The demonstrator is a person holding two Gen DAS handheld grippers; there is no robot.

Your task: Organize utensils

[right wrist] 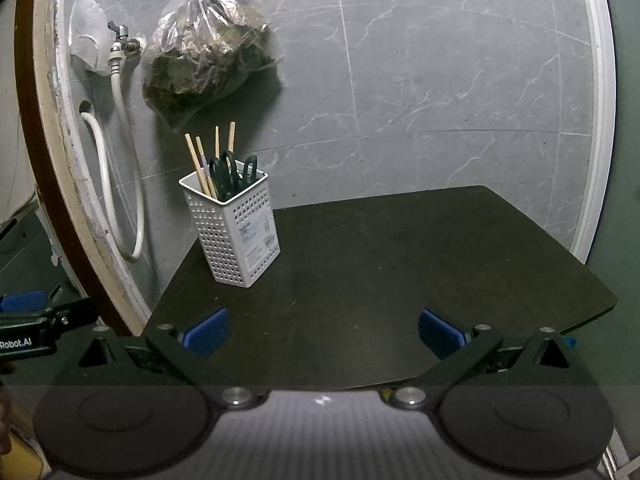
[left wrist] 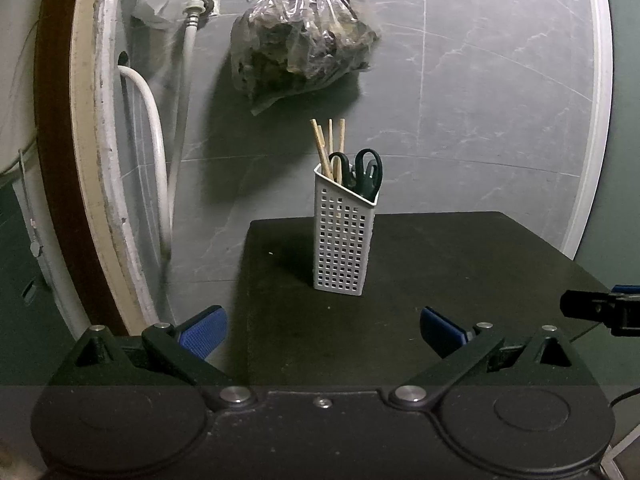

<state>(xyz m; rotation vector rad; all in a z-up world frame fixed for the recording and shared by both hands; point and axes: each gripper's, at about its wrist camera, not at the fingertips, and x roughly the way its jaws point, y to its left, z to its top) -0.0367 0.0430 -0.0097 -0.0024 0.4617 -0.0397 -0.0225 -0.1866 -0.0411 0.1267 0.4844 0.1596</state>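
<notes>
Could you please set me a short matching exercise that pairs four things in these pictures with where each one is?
Things:
1. scissors
2. plastic bag
3. white holder
4. white hose

Places:
A. hanging on the tiled wall
B. standing on the dark table
C. handles up inside the holder
D. looping down from the tap

Pairs: 1-C, 2-A, 3-B, 4-D

Clear plastic bag [right wrist: 208, 48] of dark contents, hanging, upper left of frame. Metal tap [right wrist: 122, 42] with white hose [right wrist: 120, 184] looping below it, far left. Grey marbled wall tiles [right wrist: 440, 80] behind. Dark desk [right wrist: 400, 272], lower centre.
</notes>
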